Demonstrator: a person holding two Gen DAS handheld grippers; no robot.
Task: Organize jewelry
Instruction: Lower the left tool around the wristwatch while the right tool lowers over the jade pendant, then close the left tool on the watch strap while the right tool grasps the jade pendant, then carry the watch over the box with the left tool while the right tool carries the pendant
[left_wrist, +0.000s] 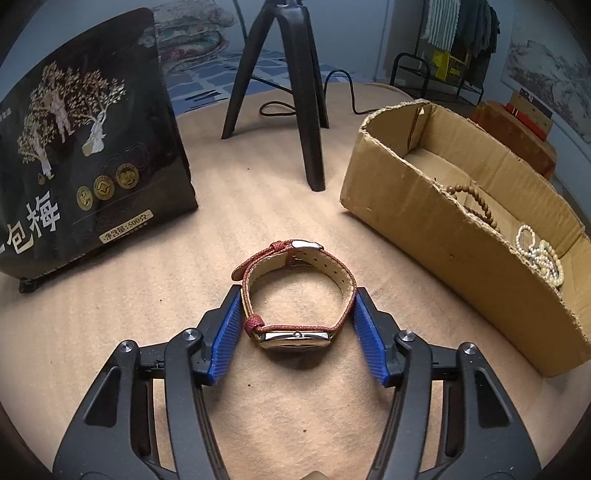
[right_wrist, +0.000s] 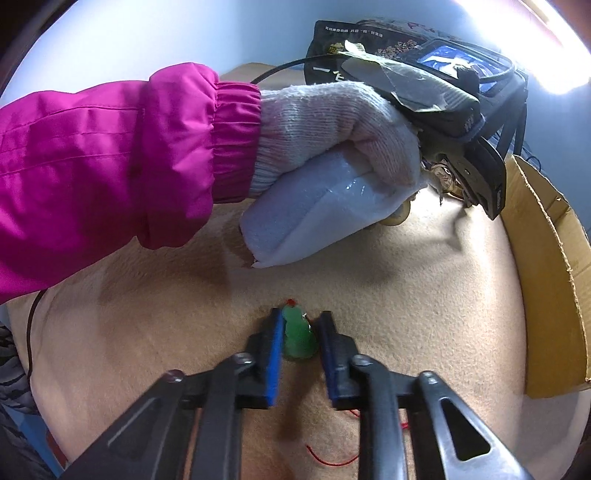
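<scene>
The left gripper straddles the red-strapped watch on the tan worktop, jaws wide, beside the torn cardboard box; right gripper jaws narrow, flanking the green jade pendant, grip uncertain

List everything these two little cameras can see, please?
watch: one, red strap, on the tan cloth between the left gripper's pads
green pendant: one, on the cloth between the right gripper's pads
cardboard box: one, brown, right of the watch
wooden beads: one strand, brown, in the box
pearl strands: white, count unclear, in the box
snack bag: one, black, left
tripod: one, black, behind
left gripper: open around the watch
right gripper: around the pendant
gloved hand: white glove, pink sleeve
</scene>
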